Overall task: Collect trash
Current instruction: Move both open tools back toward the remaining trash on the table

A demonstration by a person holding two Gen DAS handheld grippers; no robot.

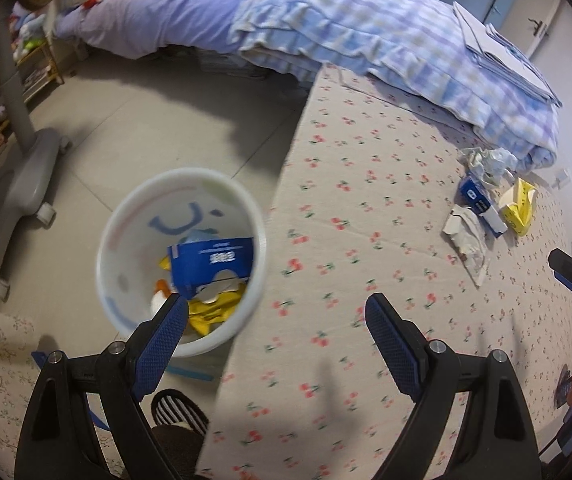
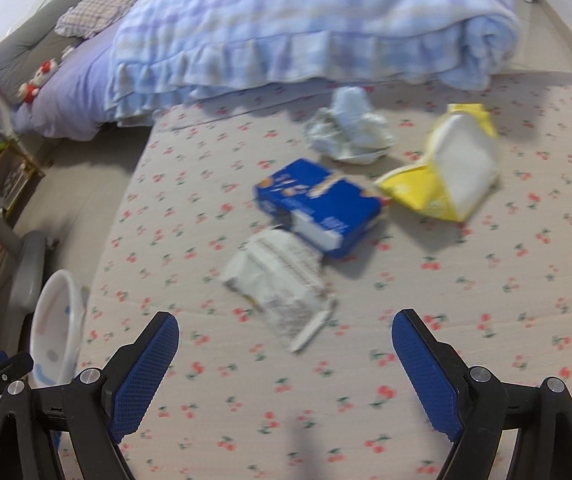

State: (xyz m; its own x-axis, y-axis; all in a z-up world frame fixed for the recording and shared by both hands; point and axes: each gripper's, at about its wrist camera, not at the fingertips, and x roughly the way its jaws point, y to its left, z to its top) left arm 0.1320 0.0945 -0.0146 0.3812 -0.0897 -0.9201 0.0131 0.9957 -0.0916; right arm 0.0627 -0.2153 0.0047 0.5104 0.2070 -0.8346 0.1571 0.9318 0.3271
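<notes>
A white bin [image 1: 182,260] stands on the floor beside the cherry-print mattress [image 1: 385,280]; it holds a blue box, yellow wrappers and other scraps. It also shows in the right wrist view [image 2: 56,328]. My left gripper [image 1: 276,312] is open and empty, above the mattress edge next to the bin. On the mattress lie a white wrapper [image 2: 282,284], a blue box [image 2: 319,210], a yellow and white pack [image 2: 453,168] and crumpled pale paper [image 2: 349,128]. My right gripper [image 2: 286,344] is open and empty, just short of the white wrapper.
A folded blue checked quilt [image 2: 305,32] lies behind the trash. A grey wheeled stand [image 1: 18,184] is on the floor left of the bin. A striped slipper [image 1: 178,408] sits below the left gripper. Shelves with toys [image 1: 34,52] are at far left.
</notes>
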